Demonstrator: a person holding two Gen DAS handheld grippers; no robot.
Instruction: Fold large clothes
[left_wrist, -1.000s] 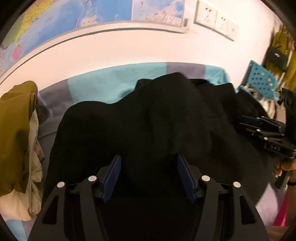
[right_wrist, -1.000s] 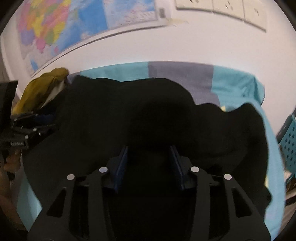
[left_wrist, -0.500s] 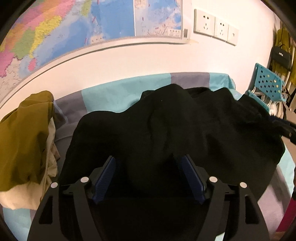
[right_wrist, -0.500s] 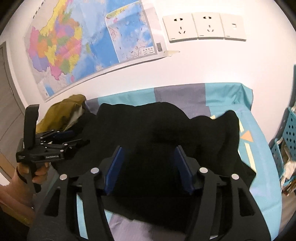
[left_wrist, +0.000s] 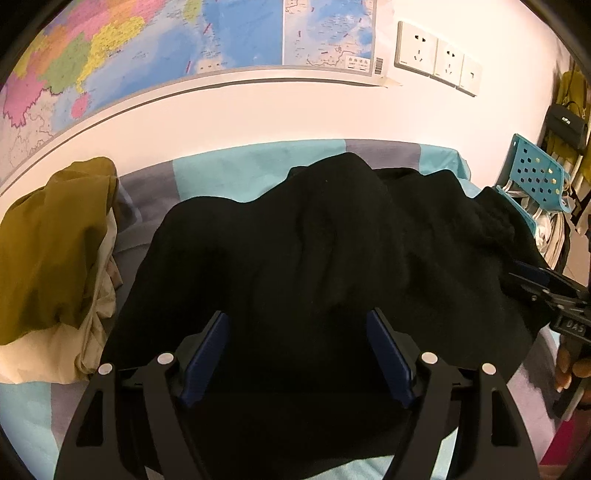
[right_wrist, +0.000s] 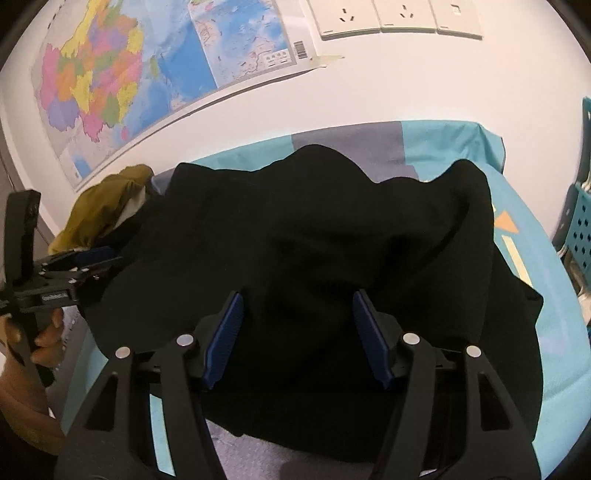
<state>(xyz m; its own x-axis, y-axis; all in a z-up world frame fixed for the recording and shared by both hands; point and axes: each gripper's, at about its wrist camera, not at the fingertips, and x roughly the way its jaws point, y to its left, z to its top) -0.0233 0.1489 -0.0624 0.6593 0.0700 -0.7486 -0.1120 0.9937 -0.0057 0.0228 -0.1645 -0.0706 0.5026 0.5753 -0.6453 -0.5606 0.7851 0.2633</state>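
A white wall (left_wrist: 258, 110) closes the far side of the room. Two colourful maps hang on it: a large political map (right_wrist: 103, 81) to the left and a smaller, mostly blue map (left_wrist: 328, 33) just right of it, their edges touching or overlapping. Further right, a row of three white wall sockets (left_wrist: 437, 59) sits at about the same height. A bed stands against the wall, covered by a sheet (left_wrist: 229, 173) in turquoise and grey blocks, with an orange triangle (right_wrist: 506, 223) printed near its right edge. Right of the bed stands a turquoise perforated plastic rack (left_wrist: 537, 177). The light is warm and indoor.
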